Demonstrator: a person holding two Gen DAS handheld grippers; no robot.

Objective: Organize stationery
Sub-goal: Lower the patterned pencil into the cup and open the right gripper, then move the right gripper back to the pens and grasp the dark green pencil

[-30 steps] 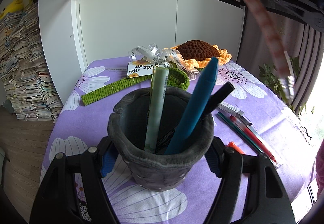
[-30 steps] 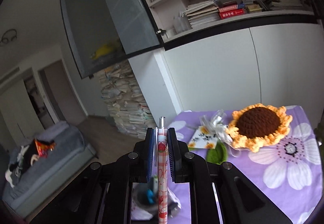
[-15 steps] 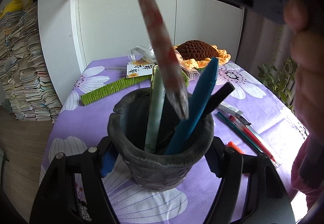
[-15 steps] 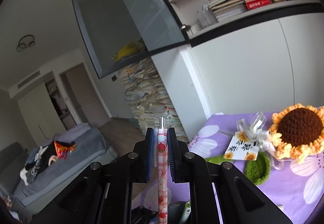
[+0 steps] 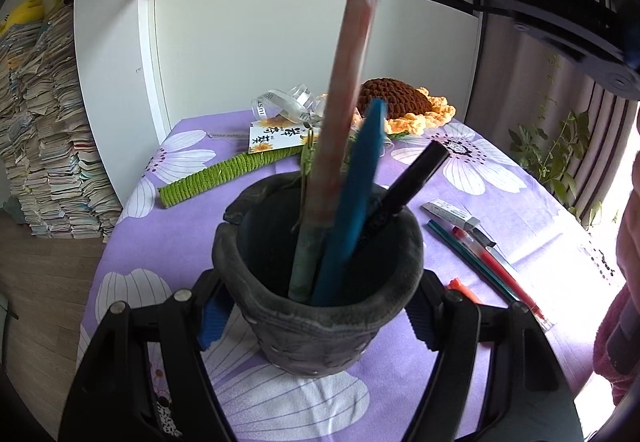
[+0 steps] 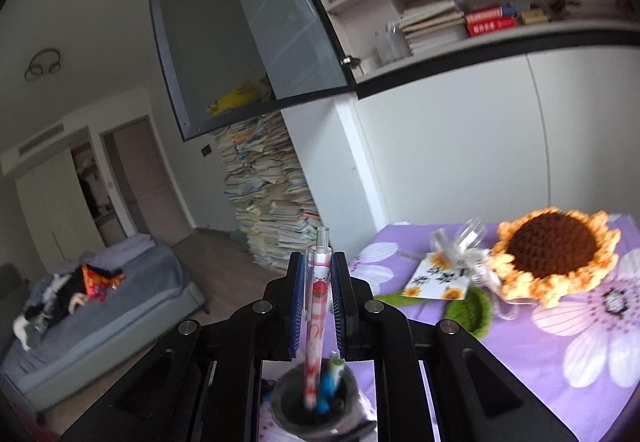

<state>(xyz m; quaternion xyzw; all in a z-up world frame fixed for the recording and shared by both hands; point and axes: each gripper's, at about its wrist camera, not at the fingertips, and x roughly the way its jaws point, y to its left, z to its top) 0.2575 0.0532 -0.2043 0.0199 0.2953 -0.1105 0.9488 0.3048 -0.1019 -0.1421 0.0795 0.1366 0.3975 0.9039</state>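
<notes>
Counter (image 5: 500,178) under a purple cloth printed with white flowers, bearing everything below.

Left claw (image 5: 316,306) clamped on the round dark-grey felt pen holder (image 5: 320,326), blue pads pressed to its two sides, holder upright on the cloth.

Right claw (image 6: 318,302) clamped on the upper end of a long pink-and-white patterned pen (image 6: 316,306), clear tip up, shaft hanging near upright with its lower end just inside the holder mouth.

Crocheted sunflower with brown centre and orange petals (image 5: 400,102) at the far side of the counter, with a ribboned gift card (image 5: 272,132) and a green crocheted stem (image 5: 224,174) beside it; none in the way.

Inside the holder: a teal pen (image 5: 356,198), a black marker (image 5: 412,178) leaning to the right rim, and a pale green pen (image 5: 304,262).

Loose on the cloth right of the holder, not yet stowed: a red pen (image 5: 500,266), a dark green pen (image 5: 468,254), a small white tube (image 5: 450,211) and an orange cap (image 5: 462,288).

Risks, as judged:
- Lower end of the patterned pen jamming on the teal or pale green pen, if pushed down off-line.
- Holder squeezed out of round or tipped, since soft felt yields under the pads.
- Pen toppling out over the rim, if released while most of its shaft is above the mouth.
</notes>
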